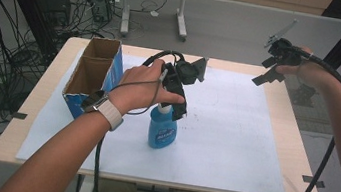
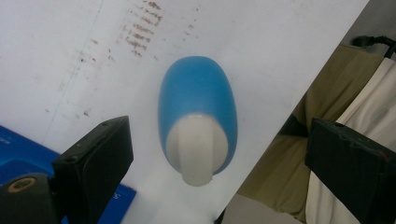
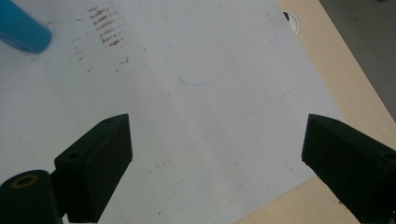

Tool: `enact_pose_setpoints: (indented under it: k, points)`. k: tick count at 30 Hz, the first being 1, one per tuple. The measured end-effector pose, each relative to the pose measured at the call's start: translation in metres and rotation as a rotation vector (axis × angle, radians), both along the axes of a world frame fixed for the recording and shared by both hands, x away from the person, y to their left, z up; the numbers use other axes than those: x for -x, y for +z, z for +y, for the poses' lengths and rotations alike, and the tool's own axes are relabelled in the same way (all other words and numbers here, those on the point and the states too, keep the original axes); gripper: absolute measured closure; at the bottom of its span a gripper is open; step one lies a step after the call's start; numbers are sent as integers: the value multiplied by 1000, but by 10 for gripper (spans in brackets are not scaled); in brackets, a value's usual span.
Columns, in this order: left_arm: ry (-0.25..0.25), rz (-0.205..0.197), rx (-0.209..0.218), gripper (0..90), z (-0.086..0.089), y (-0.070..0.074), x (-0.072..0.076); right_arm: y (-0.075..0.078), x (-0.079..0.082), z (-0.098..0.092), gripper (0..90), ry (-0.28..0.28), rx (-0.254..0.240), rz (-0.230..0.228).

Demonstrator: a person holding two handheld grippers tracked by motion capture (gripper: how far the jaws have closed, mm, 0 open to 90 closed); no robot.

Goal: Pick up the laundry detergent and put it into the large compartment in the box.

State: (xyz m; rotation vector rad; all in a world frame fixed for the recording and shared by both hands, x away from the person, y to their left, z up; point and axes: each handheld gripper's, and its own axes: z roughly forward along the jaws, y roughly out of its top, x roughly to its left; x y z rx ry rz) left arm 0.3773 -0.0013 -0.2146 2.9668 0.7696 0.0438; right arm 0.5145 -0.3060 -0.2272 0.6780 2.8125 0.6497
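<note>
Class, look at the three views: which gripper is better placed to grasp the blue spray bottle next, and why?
Left. The left gripper hangs directly above the spray bottle, open, with the bottle's white top between its fingers. The right gripper is raised near the table's far right edge, well away.

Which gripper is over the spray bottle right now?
The left gripper: its open jaws hang right above the bottle, white cap between them in its own view. The right gripper is raised near the table's far right edge, open, nothing under it.

Left claw (image 1: 180, 108) points downward, jaws spread wide; right claw (image 1: 269, 68) is raised, jaws equally wide
</note>
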Motion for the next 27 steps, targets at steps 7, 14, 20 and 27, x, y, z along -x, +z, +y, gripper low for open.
enact_pose_setpoints:
  k: [7, 14, 20, 27]
  points:
    - [9, 0, 6, 83, 4, -11, -1, 0, 0, 0, 83, -1, 0, -1]
    - [16, 5, 5, 83, 7, -20, -2, -5, 1, 1, 83, -1, -7, 6]
    - [20, 4, 0, 83, 7, -27, -3, -7, 0, 2, 83, 0, -7, 9]
    - [21, 1, -3, 84, 7, -28, -3, -6, 1, 2, 83, -2, -10, 7]
